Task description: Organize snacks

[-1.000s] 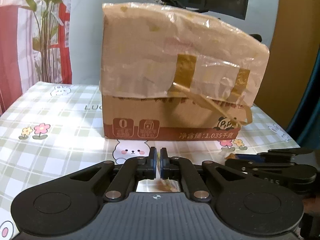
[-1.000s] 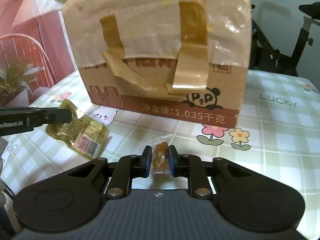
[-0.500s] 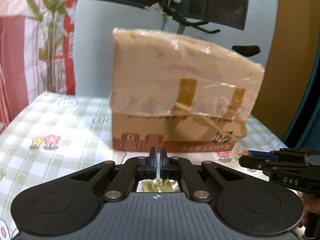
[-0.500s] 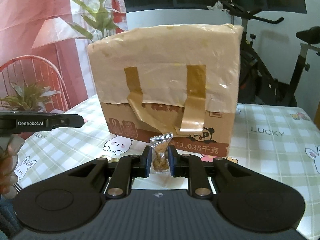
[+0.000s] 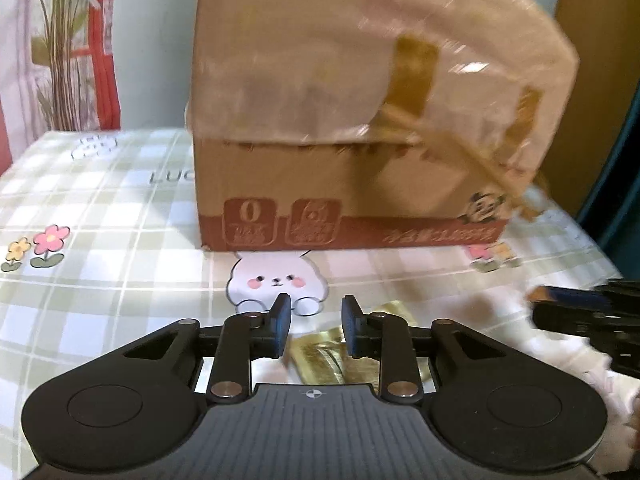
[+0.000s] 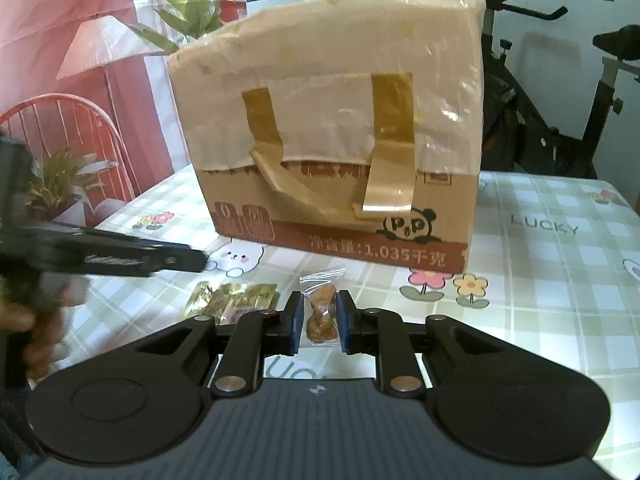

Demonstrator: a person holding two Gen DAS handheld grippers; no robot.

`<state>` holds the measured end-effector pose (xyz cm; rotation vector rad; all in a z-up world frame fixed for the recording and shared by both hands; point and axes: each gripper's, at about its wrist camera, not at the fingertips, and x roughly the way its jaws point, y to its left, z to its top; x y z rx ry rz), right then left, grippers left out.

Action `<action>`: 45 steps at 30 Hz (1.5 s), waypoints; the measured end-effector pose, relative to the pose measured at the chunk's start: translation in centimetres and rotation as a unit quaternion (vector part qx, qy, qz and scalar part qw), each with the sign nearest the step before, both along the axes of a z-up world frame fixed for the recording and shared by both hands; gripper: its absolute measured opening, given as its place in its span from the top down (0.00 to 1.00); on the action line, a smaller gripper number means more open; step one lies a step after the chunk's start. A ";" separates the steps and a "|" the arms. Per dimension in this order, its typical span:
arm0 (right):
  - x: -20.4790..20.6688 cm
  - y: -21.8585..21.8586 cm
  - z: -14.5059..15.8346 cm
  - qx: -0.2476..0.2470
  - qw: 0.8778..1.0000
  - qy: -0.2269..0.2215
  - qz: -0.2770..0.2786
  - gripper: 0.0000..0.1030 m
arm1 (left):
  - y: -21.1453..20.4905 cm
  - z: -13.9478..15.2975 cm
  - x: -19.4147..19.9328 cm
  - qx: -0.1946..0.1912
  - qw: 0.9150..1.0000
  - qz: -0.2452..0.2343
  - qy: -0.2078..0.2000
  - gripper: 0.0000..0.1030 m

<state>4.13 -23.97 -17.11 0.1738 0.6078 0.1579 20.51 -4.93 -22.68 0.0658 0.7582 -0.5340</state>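
Note:
My left gripper [image 5: 314, 326] hangs low over the checked tablecloth [image 5: 120, 240], in front of the taped cardboard box [image 5: 340, 120]. Its jaws are opening, and the gold snack packet [image 5: 328, 356] lies flat on the cloth under the gap with no pad pressing on it. The right wrist view shows that gold packet [image 6: 234, 300] beside the left gripper [image 6: 196, 259]. My right gripper [image 6: 318, 320] is shut on a small clear packet of brown snack [image 6: 320, 312], held just above the cloth before the box [image 6: 328, 132]. The right gripper's tip [image 5: 560, 296] shows blurred at right.
The box stands in the middle of the table, closed with clear wrap and brown tape. A red chair [image 6: 68, 128] and potted plants [image 6: 60, 184] stand past the left table edge, and an exercise bike [image 6: 560, 100] behind it. A blurred hand [image 6: 24, 320] holds the left gripper.
The left gripper dropped toward the table in front of the box and its jaws parted; the gold packet it gripped now lies on the cloth. The right gripper still grips the clear packet.

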 end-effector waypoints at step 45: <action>0.3 -0.4 -0.9 0.012 1.000 0.013 -0.003 0.81 | -2.4 -1.7 -3.5 0.074 0.990 -0.114 -0.028 0.28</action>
